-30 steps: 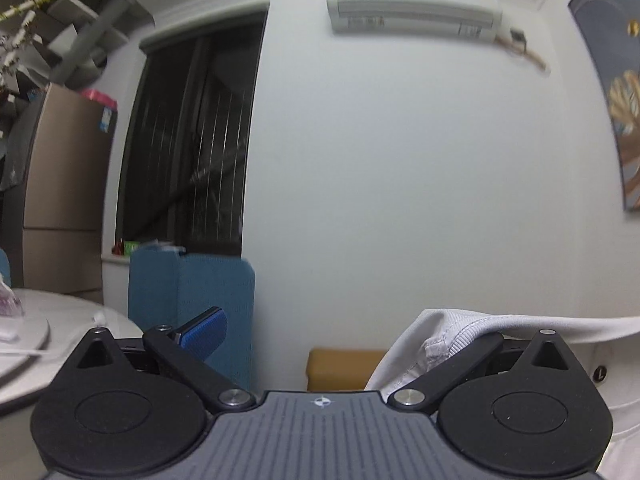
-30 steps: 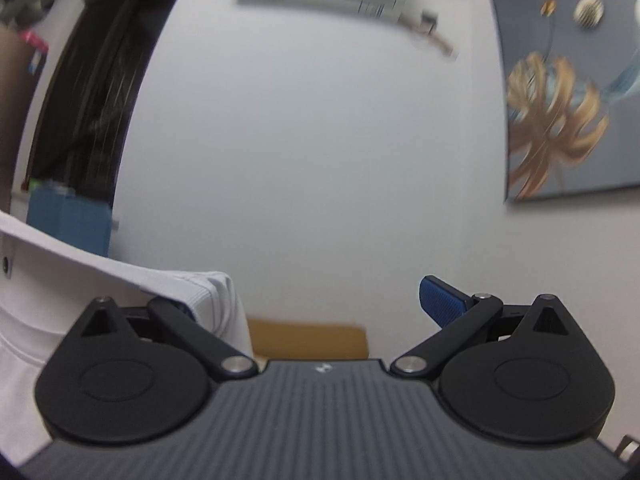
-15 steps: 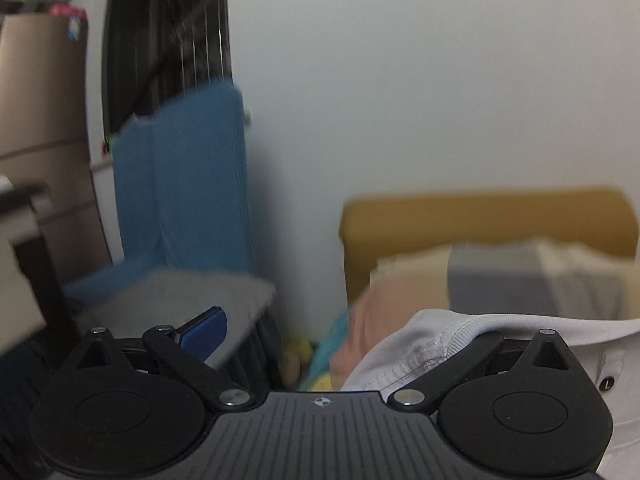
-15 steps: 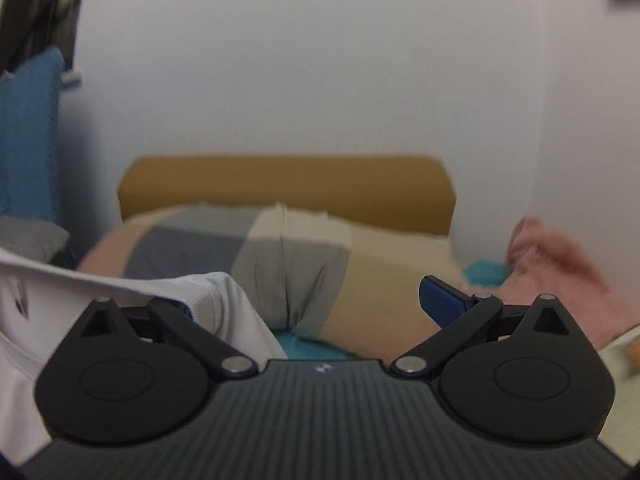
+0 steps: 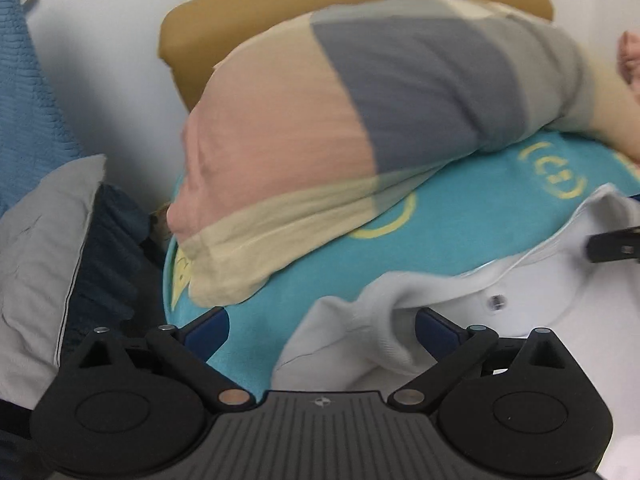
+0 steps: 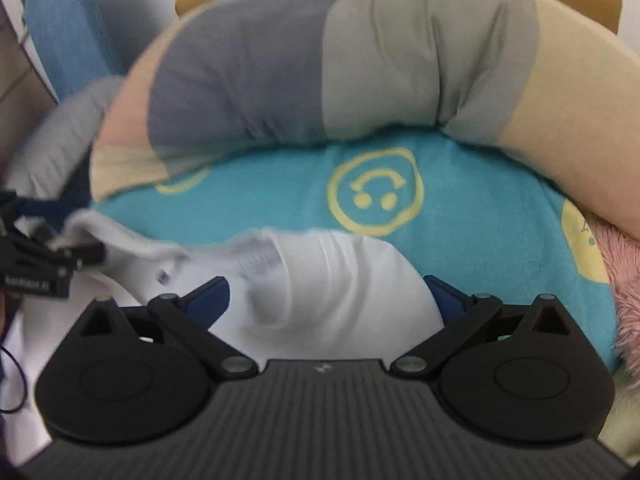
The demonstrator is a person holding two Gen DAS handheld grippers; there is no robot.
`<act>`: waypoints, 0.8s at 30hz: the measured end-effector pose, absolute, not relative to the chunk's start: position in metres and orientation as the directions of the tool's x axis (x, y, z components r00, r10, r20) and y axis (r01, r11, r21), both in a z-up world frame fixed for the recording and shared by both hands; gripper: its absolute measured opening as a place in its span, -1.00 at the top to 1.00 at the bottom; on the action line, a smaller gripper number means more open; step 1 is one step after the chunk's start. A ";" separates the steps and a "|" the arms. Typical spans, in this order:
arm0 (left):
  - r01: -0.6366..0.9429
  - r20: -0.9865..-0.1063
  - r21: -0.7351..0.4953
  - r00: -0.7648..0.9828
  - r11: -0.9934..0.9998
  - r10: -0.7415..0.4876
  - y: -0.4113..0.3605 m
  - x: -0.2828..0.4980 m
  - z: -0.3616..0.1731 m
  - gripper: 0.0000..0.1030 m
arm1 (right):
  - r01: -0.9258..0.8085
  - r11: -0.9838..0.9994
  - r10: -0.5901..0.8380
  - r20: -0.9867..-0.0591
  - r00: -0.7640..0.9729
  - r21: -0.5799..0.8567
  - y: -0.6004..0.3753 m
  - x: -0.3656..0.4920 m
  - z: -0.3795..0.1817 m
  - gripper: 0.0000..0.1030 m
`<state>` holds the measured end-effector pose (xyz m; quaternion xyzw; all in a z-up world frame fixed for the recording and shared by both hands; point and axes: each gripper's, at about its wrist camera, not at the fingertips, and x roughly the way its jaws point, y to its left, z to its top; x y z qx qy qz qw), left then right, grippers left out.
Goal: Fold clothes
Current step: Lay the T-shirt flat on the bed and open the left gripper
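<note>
A white polo shirt (image 5: 520, 312) lies on a teal blanket (image 5: 460, 220) with yellow smiley faces. In the left wrist view my left gripper (image 5: 322, 330) is open, with the shirt's left shoulder and sleeve lying between its blue fingertips (image 5: 208, 330). In the right wrist view the shirt (image 6: 340, 280) lies under my right gripper (image 6: 326, 300), which is open with the shirt's right shoulder between its blue fingertips (image 6: 210, 298). Each gripper shows at the edge of the other's view.
A long pillow (image 6: 360, 72) with pink, grey and beige blocks lies across the bed behind the shirt, against a mustard headboard (image 5: 320, 8). A grey pillow (image 5: 40, 260) and blue fabric (image 5: 24, 100) are at the left. Pink fluffy fabric (image 6: 624, 280) is at the right.
Both grippers have swung down from facing the wall to the bed. Both have let go of the shirt's shoulders and now stand open, with the shirt lying on the blanket.
</note>
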<state>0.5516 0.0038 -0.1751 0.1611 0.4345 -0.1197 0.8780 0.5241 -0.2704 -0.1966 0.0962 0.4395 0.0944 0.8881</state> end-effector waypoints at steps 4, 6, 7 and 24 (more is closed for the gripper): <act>0.286 -0.742 0.097 0.659 0.953 -0.122 0.008 0.516 -0.151 -0.99 | -0.067 0.962 0.237 -0.688 0.686 0.264 -0.262 0.491 -0.167 -1.00; 0.247 -0.702 0.050 0.698 0.968 -0.142 0.014 0.492 -0.138 -0.99 | -0.074 0.964 0.226 -0.640 0.734 0.255 -0.258 0.465 -0.151 -1.00; 0.231 -0.680 0.031 0.718 0.973 -0.149 0.016 0.476 -0.132 -0.99 | -0.074 0.964 0.223 -0.619 0.753 0.257 -0.256 0.450 -0.143 -1.00; 0.074 -0.534 -0.141 0.834 0.987 -0.139 0.071 0.159 -0.005 -0.99 | -0.076 0.958 0.193 -0.431 0.881 0.275 -0.236 0.132 -0.041 -1.00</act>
